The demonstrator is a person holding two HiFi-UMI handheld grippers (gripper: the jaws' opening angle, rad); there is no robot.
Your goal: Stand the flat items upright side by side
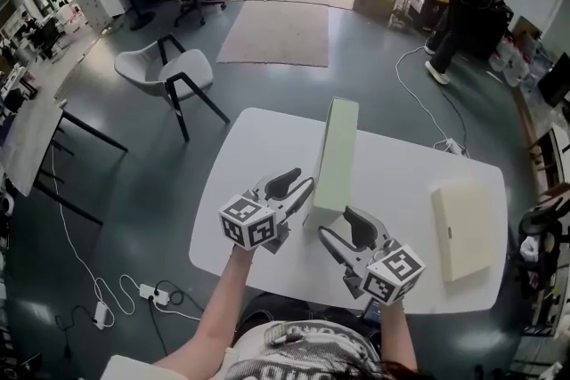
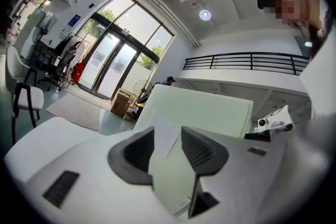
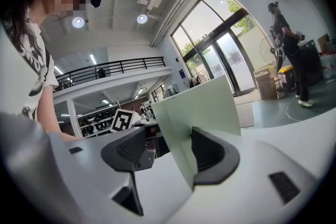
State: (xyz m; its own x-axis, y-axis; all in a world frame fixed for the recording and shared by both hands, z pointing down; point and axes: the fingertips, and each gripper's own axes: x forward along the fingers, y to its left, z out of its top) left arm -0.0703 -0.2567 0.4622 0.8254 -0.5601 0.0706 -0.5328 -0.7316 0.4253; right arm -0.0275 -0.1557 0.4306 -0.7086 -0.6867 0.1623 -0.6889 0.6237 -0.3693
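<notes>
The left tool (image 1: 301, 189) gripped the near end of the pale green box (image 1: 338, 156), which stood on edge on the bench (image 1: 267, 138). The right tool (image 1: 336, 223) stood open around it. The cream box (image 1: 463, 229) lay flat farther right, nearest the right tool, its long axis running away.
</notes>
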